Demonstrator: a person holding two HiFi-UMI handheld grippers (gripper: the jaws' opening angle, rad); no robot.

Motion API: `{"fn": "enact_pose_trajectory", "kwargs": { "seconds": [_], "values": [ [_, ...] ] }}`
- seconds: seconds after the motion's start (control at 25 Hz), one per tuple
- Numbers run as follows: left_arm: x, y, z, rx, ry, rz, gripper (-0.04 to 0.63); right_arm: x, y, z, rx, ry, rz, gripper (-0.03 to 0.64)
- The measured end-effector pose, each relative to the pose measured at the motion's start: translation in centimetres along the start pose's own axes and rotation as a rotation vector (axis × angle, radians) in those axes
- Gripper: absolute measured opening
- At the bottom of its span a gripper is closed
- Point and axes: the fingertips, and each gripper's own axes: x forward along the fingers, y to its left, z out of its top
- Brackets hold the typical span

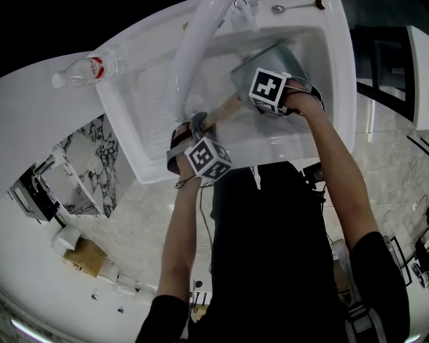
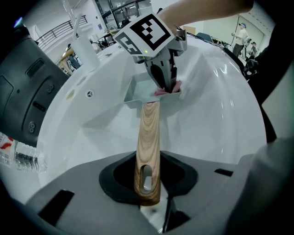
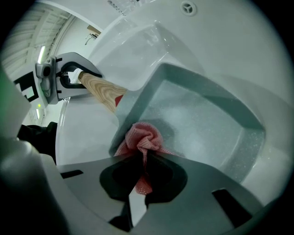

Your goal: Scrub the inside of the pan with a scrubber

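A square grey-green pan (image 1: 271, 55) sits tilted in the white sink (image 1: 328, 127). Its wooden handle (image 1: 224, 108) points toward me. My left gripper (image 1: 198, 126) is shut on the end of that handle (image 2: 148, 137), which runs straight out between the jaws of the left gripper (image 2: 148, 186). My right gripper (image 1: 249, 84) reaches into the pan from the right, shut on a crumpled pink mesh scrubber (image 3: 140, 137). The scrubber rests against the pan's inner floor (image 3: 206, 124) near the handle-side wall. From the left gripper view, the right gripper (image 2: 163, 80) stands over the pan (image 2: 138, 89) with the scrubber (image 2: 167, 91) under it.
A white faucet (image 1: 194, 47) arches over the sink's left part. A clear plastic bottle (image 1: 87, 69) with a red label lies on the counter to the left. A spoon (image 1: 291, 7) lies on the far rim. The drain (image 3: 187, 7) is beyond the pan.
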Motion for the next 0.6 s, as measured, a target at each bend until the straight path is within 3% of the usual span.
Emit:
{"fn": "enact_pose_trajectory", "kwargs": {
  "seconds": [0.16,0.44,0.6],
  "values": [
    [0.1,-0.2,-0.1,0.000,0.003,-0.005,0.124,-0.2,-1.9,-2.0,0.016,0.080,-0.090,0.038],
    [0.0,-0.1,-0.1,0.007,-0.001,0.000,0.124,-1.1,-7.0,-5.5,-0.032,0.274,-0.365,0.038],
    [0.0,-0.2,-0.1,0.016,-0.003,-0.007,0.123,-1.7,-9.5,-6.2,-0.064,0.324,-0.509,0.040]
  ]
}}
